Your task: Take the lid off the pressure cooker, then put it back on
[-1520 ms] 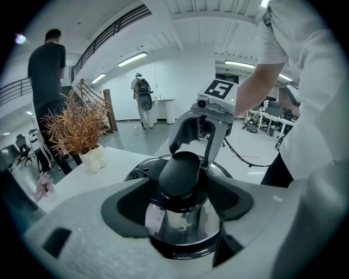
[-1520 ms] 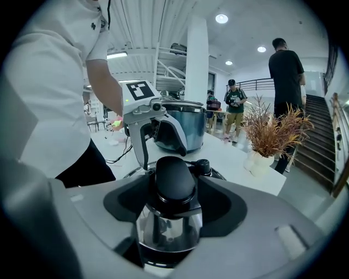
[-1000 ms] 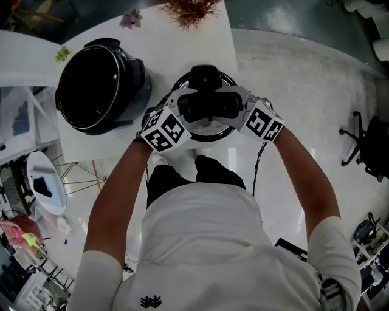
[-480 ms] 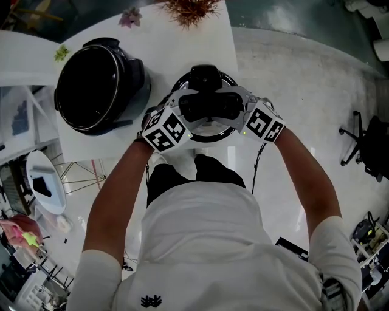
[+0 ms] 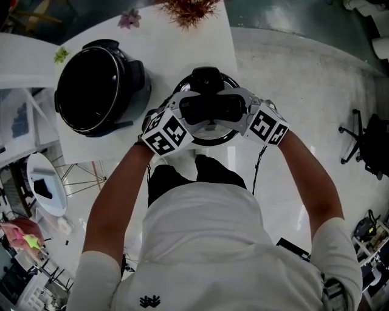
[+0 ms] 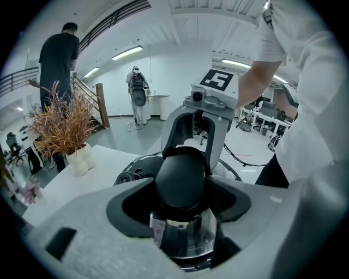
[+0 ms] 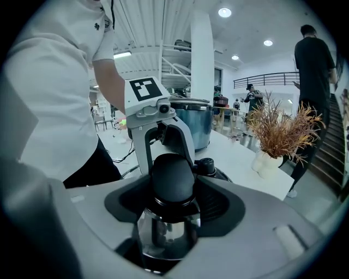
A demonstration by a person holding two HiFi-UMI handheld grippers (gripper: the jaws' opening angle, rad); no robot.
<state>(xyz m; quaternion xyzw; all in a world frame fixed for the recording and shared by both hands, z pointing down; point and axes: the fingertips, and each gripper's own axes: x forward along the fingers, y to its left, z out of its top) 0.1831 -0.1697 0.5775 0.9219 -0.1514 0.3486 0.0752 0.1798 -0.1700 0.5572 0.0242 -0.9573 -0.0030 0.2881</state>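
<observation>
Pale glossy floor and a big open hall with strip lights surround a white tabletop [image 5: 182, 42], where a dried plant [image 5: 191, 9] stands at the far edge. On my feed the pressure cooker [image 5: 138, 82] sits on the left part of that tabletop, open, with its dark inside bare. So the first half of the job looks done to me. The lid [image 5: 209, 135] is off and apart from the pressure cooker, over the near right part of the tabletop. Whether it rests there or hangs a little above, I cannot tell.

I have both tools on it. The left gripper [image 5: 187, 104] and the right gripper [image 5: 236, 104] face each other across the lid's black handle [image 6: 181, 177], one at each end. The left fingers [image 6: 82, 218] have just been closing. The rounded handle end sits between them with the pads against its sides, and they stand wide because the handle is broad. The right fingers [image 7: 272, 218] stand about as wide around the opposite end and hold it the same way.

What is left, as I judge it, is to carry the lid back over the open pressure cooker, seat it on the rim, probably turn it to lock, then let go.

I can read no writing. The cubes carry only black-and-white square markers. A small pale label [image 6: 157, 231] on the shiny metal under the handle is too small to read. The dark emblem [image 5: 151, 300] on the white shirt shows no letters I can make out. No brand shows on the pressure cooker.
</observation>
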